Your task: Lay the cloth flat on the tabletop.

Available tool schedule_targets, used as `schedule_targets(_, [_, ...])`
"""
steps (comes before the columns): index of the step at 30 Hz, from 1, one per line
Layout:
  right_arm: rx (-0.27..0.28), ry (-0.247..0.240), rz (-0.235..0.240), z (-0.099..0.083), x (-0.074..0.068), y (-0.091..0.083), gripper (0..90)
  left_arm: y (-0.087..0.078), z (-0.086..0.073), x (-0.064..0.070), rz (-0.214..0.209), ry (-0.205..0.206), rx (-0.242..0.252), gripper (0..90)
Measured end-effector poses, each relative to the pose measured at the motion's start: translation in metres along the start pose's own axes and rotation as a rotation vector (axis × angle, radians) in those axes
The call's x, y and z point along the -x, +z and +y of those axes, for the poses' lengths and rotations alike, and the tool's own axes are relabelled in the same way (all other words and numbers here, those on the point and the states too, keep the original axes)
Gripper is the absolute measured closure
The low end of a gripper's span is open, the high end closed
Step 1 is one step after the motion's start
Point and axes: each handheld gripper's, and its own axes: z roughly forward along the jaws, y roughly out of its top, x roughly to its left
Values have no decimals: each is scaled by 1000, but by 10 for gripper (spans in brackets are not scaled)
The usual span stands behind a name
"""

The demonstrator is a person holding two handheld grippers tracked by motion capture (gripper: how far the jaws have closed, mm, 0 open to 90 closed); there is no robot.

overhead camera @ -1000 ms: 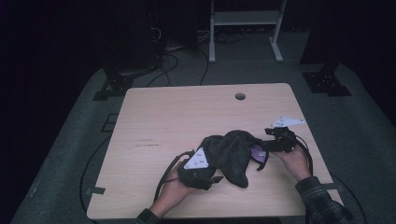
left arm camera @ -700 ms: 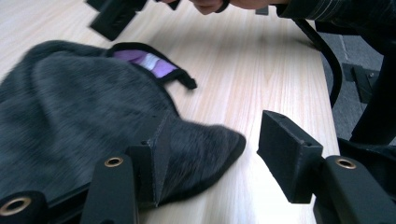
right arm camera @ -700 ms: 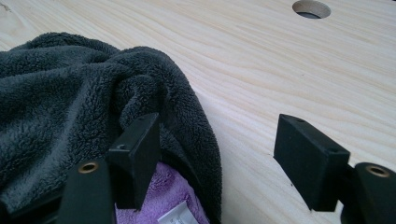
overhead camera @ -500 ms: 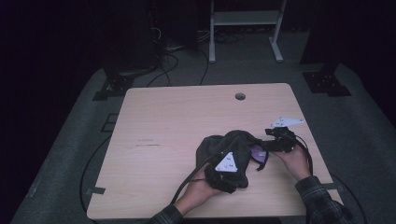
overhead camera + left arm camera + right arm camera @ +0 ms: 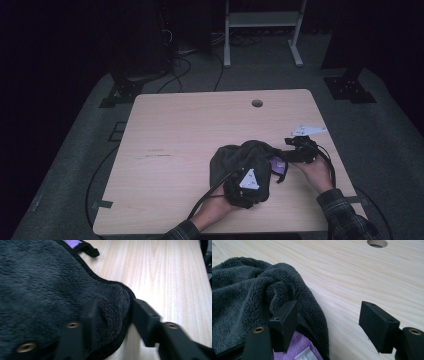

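A dark grey fleece cloth (image 5: 235, 157) lies bunched on the near right part of the wooden table (image 5: 175, 130), its purple underside (image 5: 278, 165) showing at the right. My left gripper (image 5: 246, 186) sits on the cloth's near edge. In the left gripper view its jaws pinch a fold of the cloth's hem (image 5: 112, 302), so the left gripper (image 5: 113, 312) is shut on it. My right gripper (image 5: 299, 148) stands open just right of the heap. In the right gripper view one jaw touches the cloth (image 5: 249, 290) above the purple side and a white label (image 5: 305, 355); the other is over bare wood.
A round cable hole (image 5: 257, 103) is in the table's far edge area, also seen as the hole (image 5: 377, 243) in the right gripper view. Cables trail off the near edge. A white frame (image 5: 260, 30) and dark stands sit on the floor behind.
My left gripper has moved right, from the cloth's left edge across the heap to its near right side. The right gripper has stayed in place.
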Motion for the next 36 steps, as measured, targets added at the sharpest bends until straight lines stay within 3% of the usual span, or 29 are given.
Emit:
schedule_targets(3, [7,8,-1,-1,1,-4,299,-1,1,-4,7,-13,-5,777])
schedule_targets(6, [14,10,-4,-2,0,-8,299,-8,2,-5,-1,-15,14,814])
schedule_targets(13, [15,11,-5,-13,-4,-22,295,-39,7,-16,24,-61,91,822])
schedule_targets(23, [-51,8,-18,-36,-7,-30,289,-79,0,-43,99,-129,174,828])
schedule_targets(25, [-76,19,-11,-44,-7,-29,287,-84,-1,-48,111,-139,187,828])
schedule_targets(27, [-97,0,-22,-49,-7,-28,287,-90,-2,-51,125,-145,195,828])
schedule_targets(33, [-92,32,9,-48,-9,-22,273,-107,-6,-62,160,-170,232,829])
schedule_targets(36, [-132,-10,9,-50,-15,-16,265,-113,-10,-68,180,-184,243,830])
